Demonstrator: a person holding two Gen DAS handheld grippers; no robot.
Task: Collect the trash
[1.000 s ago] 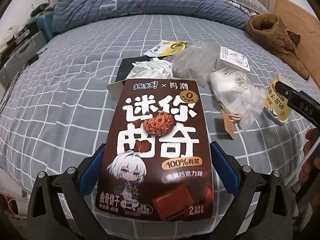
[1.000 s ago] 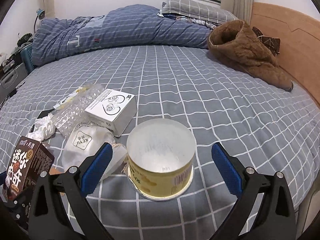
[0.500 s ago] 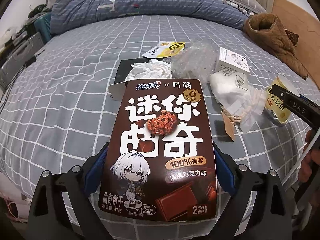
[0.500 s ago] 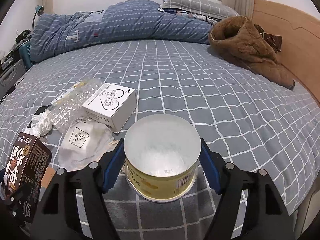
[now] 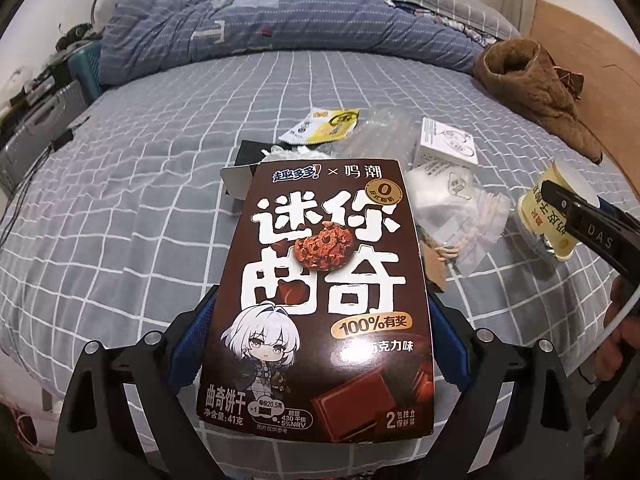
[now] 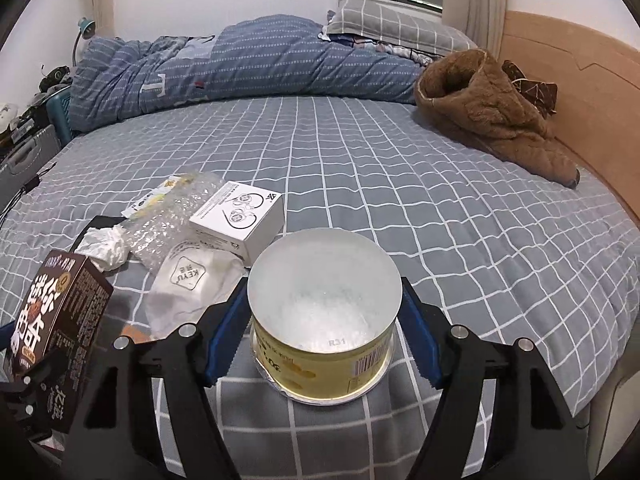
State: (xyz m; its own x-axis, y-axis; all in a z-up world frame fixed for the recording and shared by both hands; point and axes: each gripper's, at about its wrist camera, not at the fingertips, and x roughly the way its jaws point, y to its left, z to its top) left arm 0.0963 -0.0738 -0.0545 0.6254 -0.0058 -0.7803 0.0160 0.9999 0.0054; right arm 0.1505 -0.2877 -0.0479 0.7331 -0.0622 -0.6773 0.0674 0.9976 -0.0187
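Note:
My left gripper (image 5: 320, 344) is shut on a brown cookie box (image 5: 324, 296), held above the bed; the box also shows in the right wrist view (image 6: 56, 332). My right gripper (image 6: 324, 328) is shut on a yellow plastic cup (image 6: 324, 320) with a frosted lid, its blue pads against the cup's sides. The cup (image 5: 556, 216) shows at the right of the left wrist view with the right gripper's finger across it. More trash lies on the bed: a white earphone box (image 6: 240, 220), a crumpled tissue (image 6: 106, 246), bubble wrap (image 6: 168, 224), a white pouch (image 6: 192, 288) and a yellow wrapper (image 5: 324, 126).
The bed has a grey checked sheet (image 6: 380, 184). A blue quilt (image 6: 240, 64) is bunched along the far side. A brown fleece coat (image 6: 488, 108) lies by the wooden headboard (image 6: 580, 80). Cluttered furniture (image 5: 40, 108) stands left of the bed.
My right gripper closed from wide open onto the yellow cup. My left gripper kept hold of the cookie box and lifted slightly.

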